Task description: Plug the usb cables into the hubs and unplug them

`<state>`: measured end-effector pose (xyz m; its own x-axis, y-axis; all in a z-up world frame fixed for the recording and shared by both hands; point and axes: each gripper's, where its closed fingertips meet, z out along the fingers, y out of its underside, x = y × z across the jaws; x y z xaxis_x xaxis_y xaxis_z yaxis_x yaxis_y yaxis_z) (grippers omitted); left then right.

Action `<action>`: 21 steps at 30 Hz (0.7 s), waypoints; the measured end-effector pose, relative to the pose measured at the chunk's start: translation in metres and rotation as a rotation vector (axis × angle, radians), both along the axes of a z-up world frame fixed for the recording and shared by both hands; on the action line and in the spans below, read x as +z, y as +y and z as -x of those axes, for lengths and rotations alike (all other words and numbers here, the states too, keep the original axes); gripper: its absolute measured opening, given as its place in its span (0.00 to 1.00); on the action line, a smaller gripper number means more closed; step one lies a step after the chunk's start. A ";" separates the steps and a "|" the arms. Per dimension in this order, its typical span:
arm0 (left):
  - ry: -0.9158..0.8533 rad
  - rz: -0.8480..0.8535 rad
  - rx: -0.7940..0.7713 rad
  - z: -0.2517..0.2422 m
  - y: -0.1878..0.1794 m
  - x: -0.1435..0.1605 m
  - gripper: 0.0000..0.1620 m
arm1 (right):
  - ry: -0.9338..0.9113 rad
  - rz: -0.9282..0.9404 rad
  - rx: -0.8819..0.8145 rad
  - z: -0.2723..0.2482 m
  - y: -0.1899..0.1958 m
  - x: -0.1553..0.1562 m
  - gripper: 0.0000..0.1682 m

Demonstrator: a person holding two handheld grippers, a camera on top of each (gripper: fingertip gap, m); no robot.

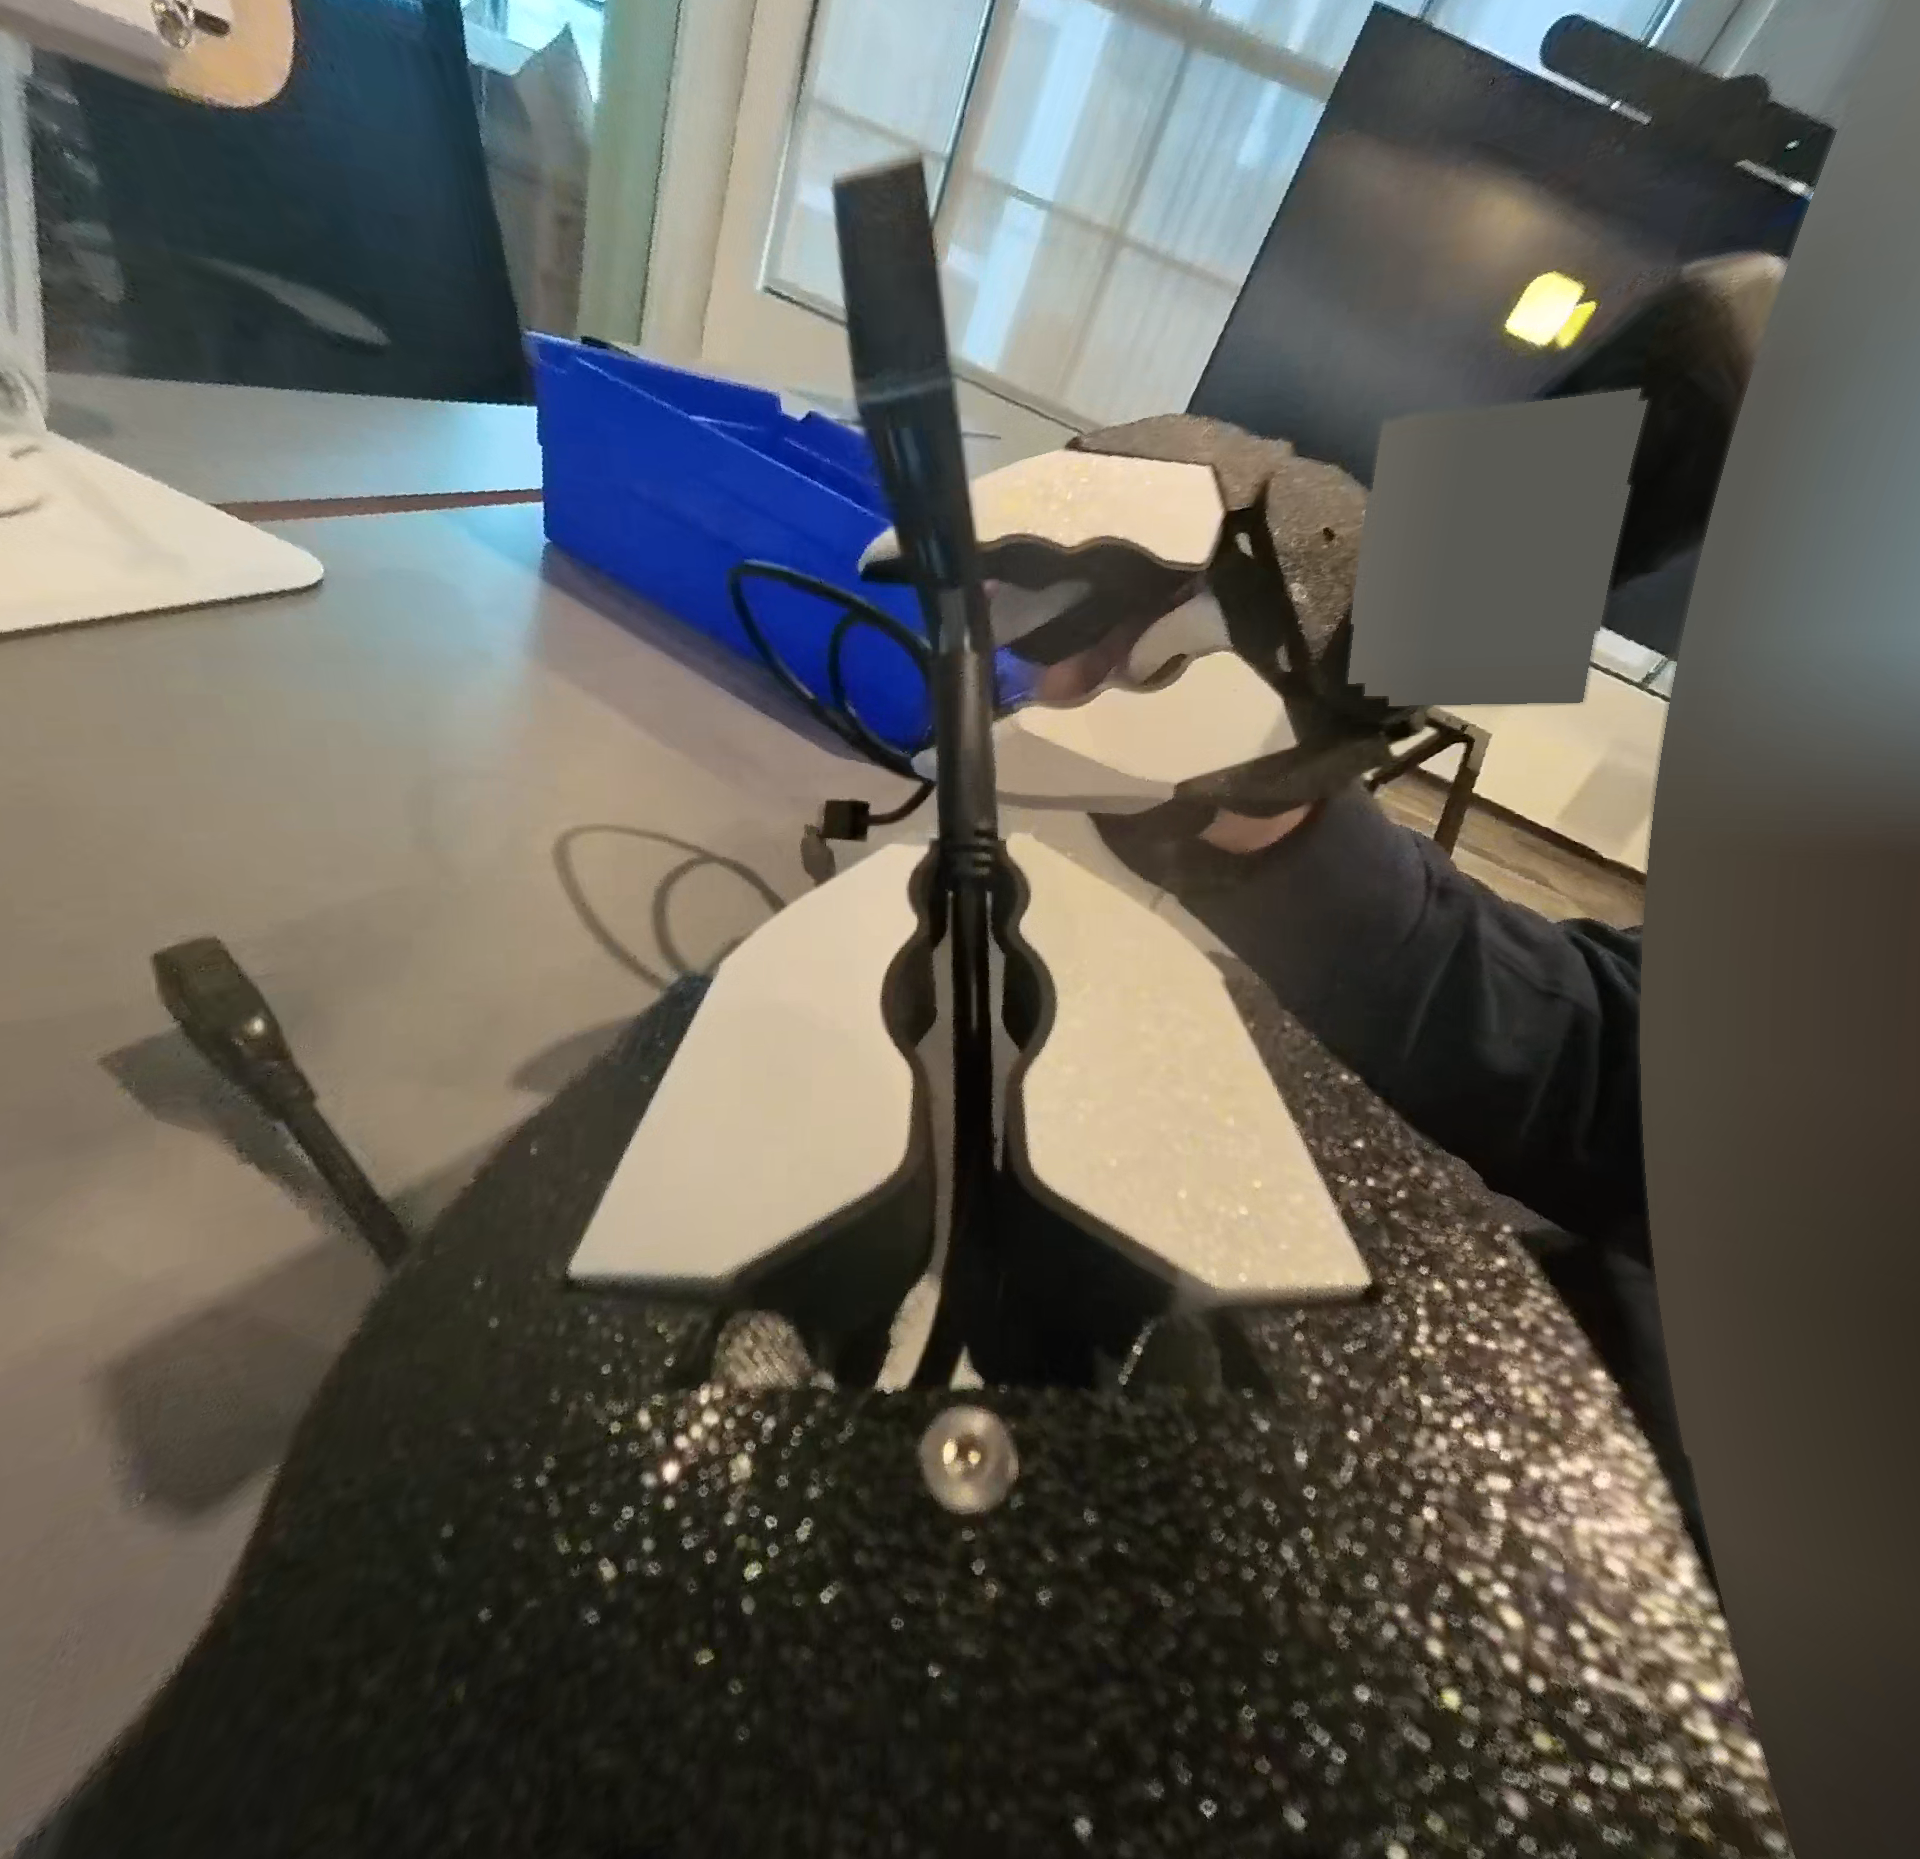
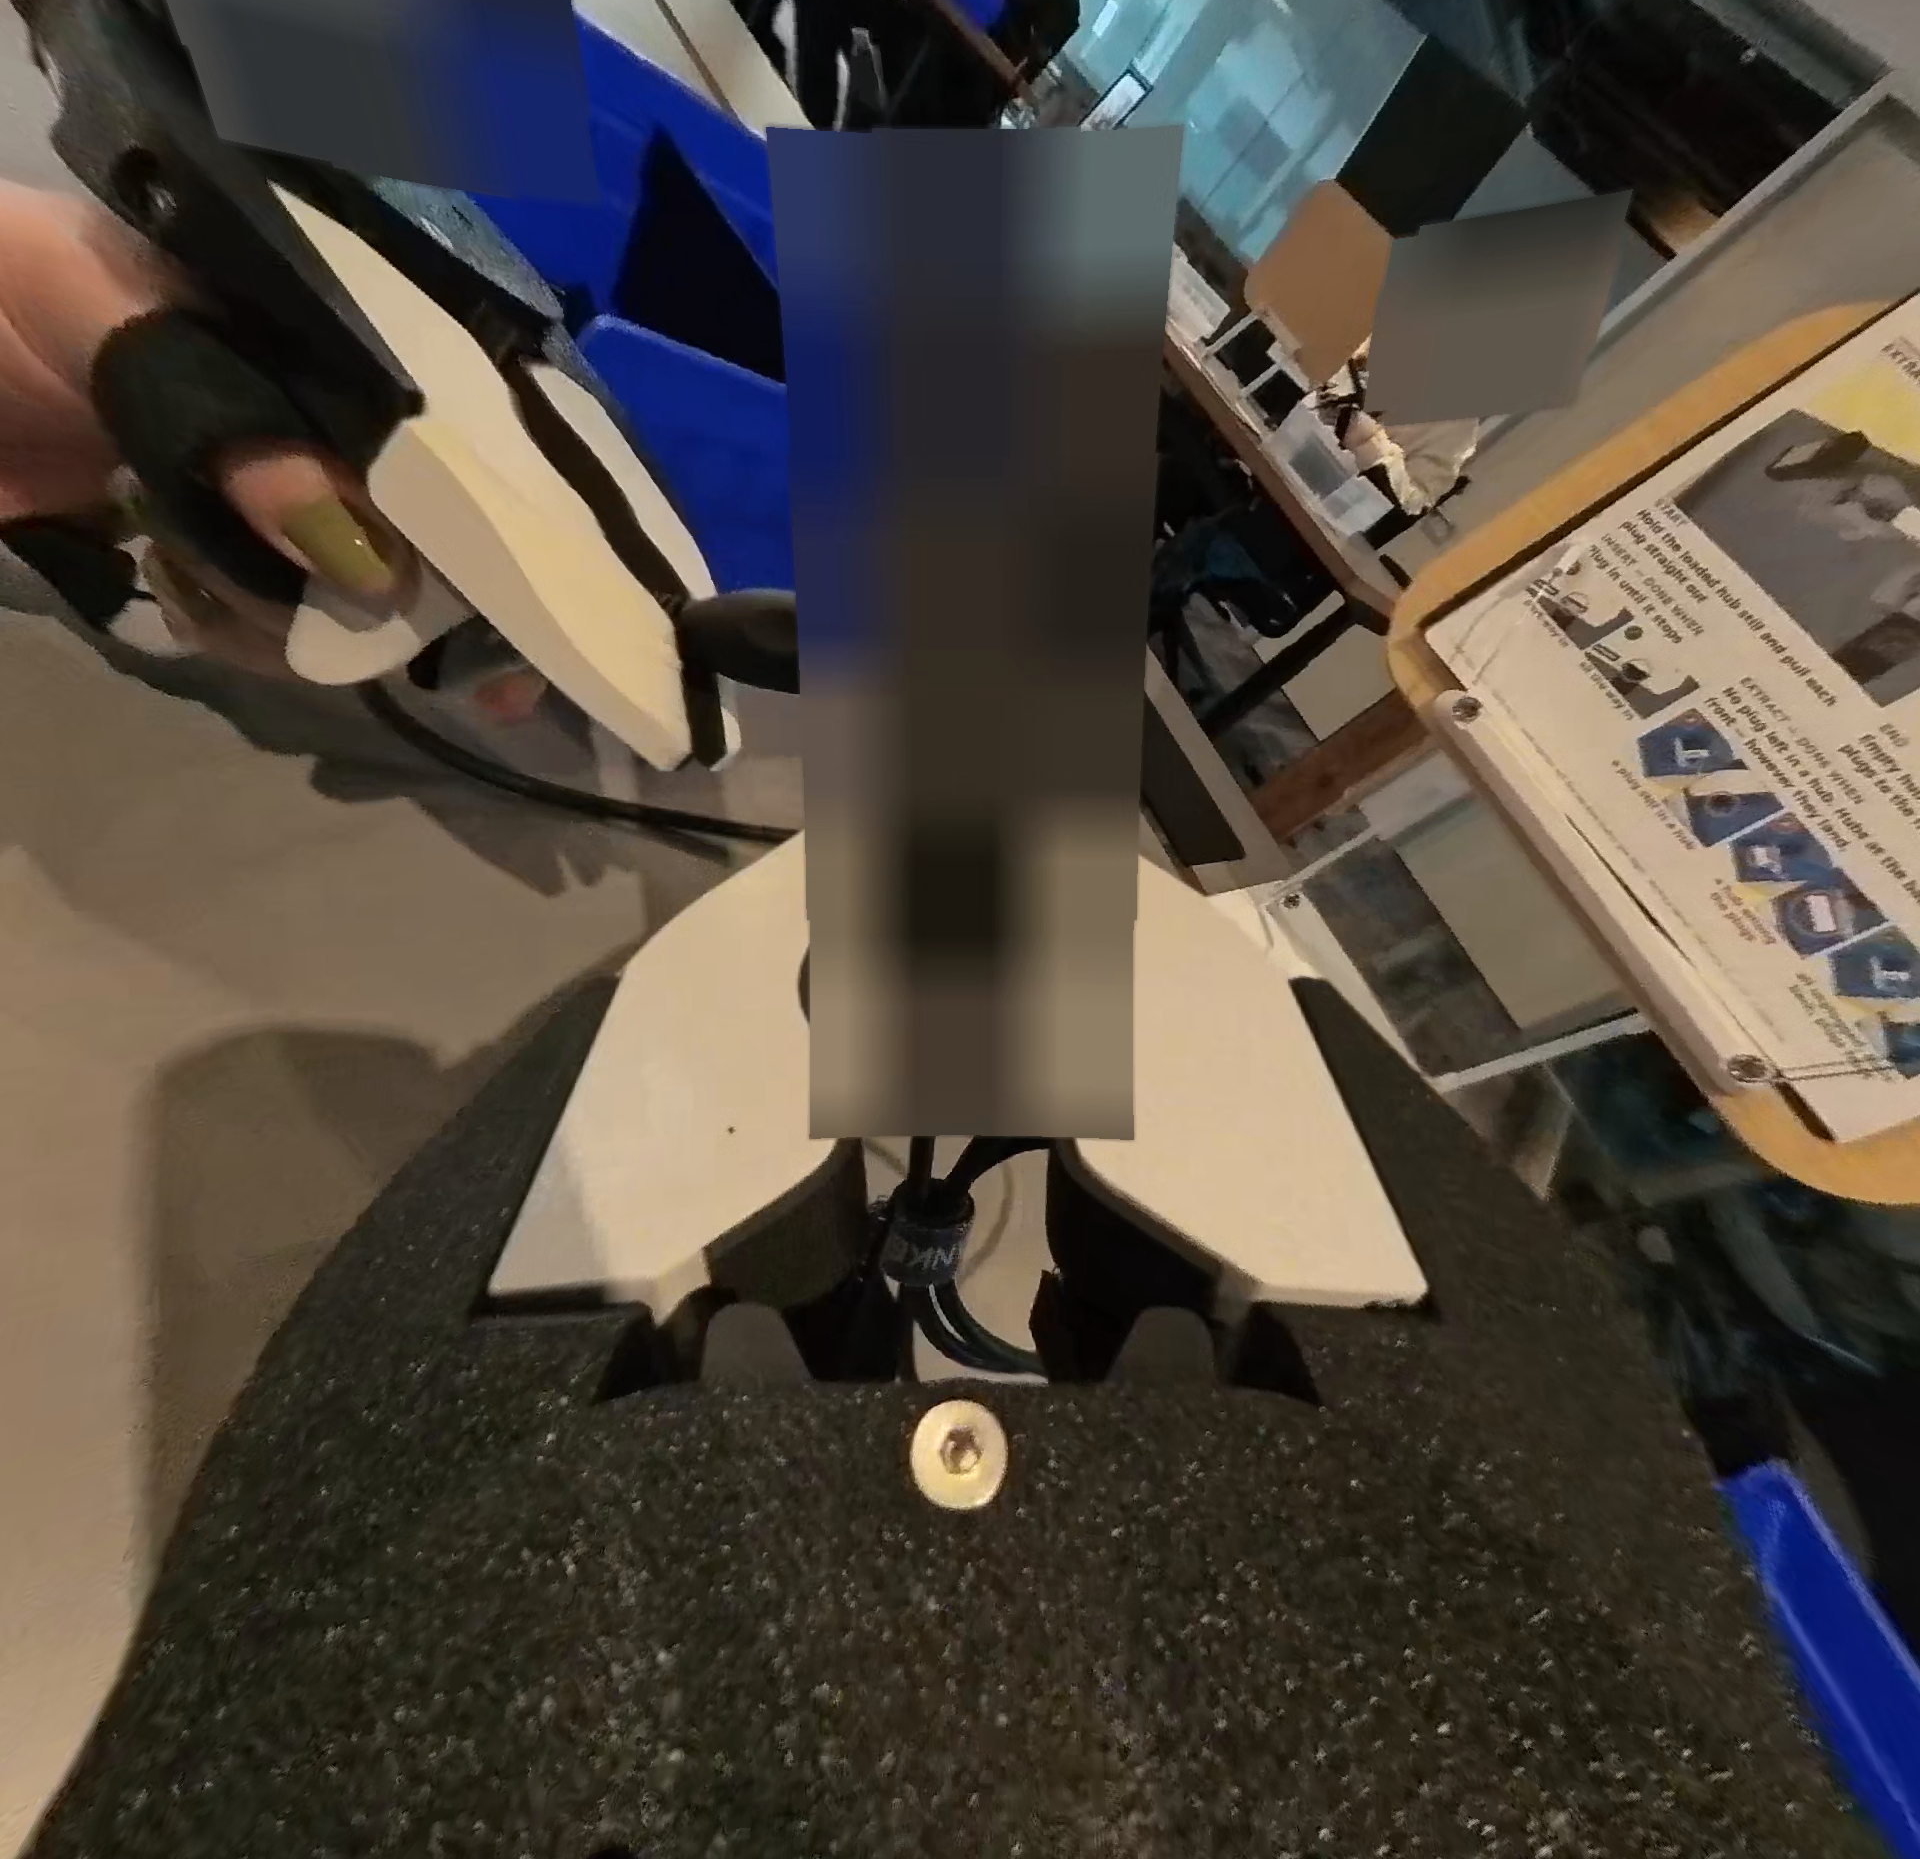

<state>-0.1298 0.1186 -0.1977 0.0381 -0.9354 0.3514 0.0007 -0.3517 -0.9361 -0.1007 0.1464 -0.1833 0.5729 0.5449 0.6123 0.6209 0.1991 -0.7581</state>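
My left gripper is shut on the thick cable just below a long black hub, which stands upright above the grey table. My right gripper reaches in from the right, its tips closed together at the hub's lower part. A thin black usb cable hangs looped from there, with a loose plug near the table. In the right wrist view a patch hides what my right gripper holds. A strapped cable bundle runs between its fingers. The left gripper shows at upper left.
A second black hub lies on the table at left. A blue bin stands behind the cables, with a white stand base at far left and a dark monitor at back right. An instruction board is at right.
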 end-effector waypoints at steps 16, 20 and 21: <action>0.065 0.000 0.056 -0.006 0.004 -0.013 0.05 | -0.112 -0.073 -0.037 0.002 0.003 -0.008 0.22; -0.020 0.038 0.045 -0.001 0.007 -0.004 0.05 | -0.011 -0.023 -0.031 0.007 0.004 -0.005 0.22; -0.041 0.033 0.048 -0.001 0.007 -0.002 0.05 | 0.015 -0.002 -0.034 0.008 0.005 -0.006 0.22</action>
